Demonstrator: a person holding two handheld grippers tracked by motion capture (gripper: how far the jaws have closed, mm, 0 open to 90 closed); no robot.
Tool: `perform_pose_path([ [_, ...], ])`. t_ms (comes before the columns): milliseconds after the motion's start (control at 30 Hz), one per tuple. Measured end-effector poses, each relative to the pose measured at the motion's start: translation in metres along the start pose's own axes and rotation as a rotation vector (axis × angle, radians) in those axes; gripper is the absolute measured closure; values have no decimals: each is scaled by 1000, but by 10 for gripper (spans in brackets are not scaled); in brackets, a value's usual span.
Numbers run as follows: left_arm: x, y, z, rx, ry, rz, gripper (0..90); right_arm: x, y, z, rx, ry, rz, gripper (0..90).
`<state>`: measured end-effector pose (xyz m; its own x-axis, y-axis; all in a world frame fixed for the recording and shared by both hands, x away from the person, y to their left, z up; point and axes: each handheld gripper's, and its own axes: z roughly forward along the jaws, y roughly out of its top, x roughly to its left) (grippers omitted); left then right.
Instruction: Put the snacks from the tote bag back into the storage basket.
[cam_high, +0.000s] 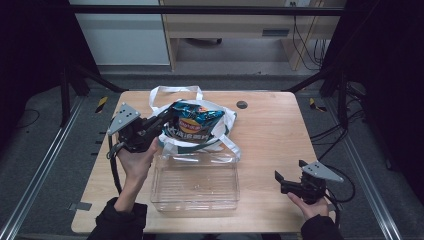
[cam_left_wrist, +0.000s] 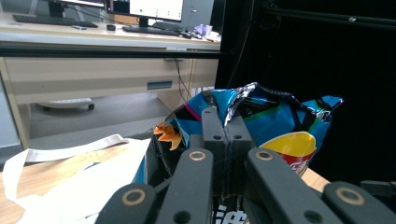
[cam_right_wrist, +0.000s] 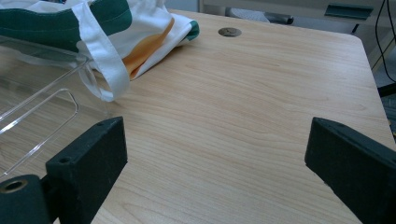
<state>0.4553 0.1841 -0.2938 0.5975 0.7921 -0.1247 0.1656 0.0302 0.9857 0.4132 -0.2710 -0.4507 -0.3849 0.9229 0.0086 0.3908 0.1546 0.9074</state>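
Left hand-held gripper (cam_high: 167, 116) is clamped tight on the crinkly blue chip bag (cam_high: 195, 121), held over the white tote bag (cam_high: 220, 131) near the bench's far edge. The clear plastic bin (cam_high: 196, 181) sits just nearer; right hand-held gripper (cam_high: 278, 178) waits wide open, empty.

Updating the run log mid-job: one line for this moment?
left gripper: shut on chip bag above tote bag | right gripper: open, idle | clear bin: empty

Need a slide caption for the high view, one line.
Left claw pinches a blue chip bag above the white tote bag; right claw waits open beside the clear plastic bin.
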Motion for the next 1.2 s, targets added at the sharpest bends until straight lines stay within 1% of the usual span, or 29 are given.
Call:
perform_pose_path([
  [100, -3, 4, -7, -14, -12, -1, 900, 0, 0, 0, 0, 0, 1, 60],
  [233, -6, 5, -12, -19, -18, 3, 900, 0, 0, 0, 1, 1, 1, 60],
  [267, -7, 6, -15, -20, -25, 2, 900, 0, 0, 0, 0, 0, 0, 60],
  [400, -9, 4, -20, -16, -29, 4, 900, 0, 0, -1, 0, 0, 3, 60],
  [467, -10, 3, -24, -18, -36, 2, 900, 0, 0, -1, -1, 1, 2, 60],
  [600, -15, -4, -33, -16, -49, 11, 900, 0, 0, -1, 0, 1, -2, 62],
  [633, -15, -4, -33, -16, -49, 11, 900, 0, 0, -1, 0, 1, -2, 62],
  [667, -17, -6, -37, -17, -54, 14, 900, 1, 0, -1, 1, 1, -1, 62],
  [867, -22, -10, -46, -13, -64, 21, 900, 0, -1, -1, 2, 1, 0, 62],
  [1000, -25, -16, -50, 2, -74, 29, 900, 1, -1, -1, 3, 1, -2, 62],
  [1200, -26, -27, -54, 22, -74, 22, 900, 1, -1, -2, 3, 3, 2, 63],
])
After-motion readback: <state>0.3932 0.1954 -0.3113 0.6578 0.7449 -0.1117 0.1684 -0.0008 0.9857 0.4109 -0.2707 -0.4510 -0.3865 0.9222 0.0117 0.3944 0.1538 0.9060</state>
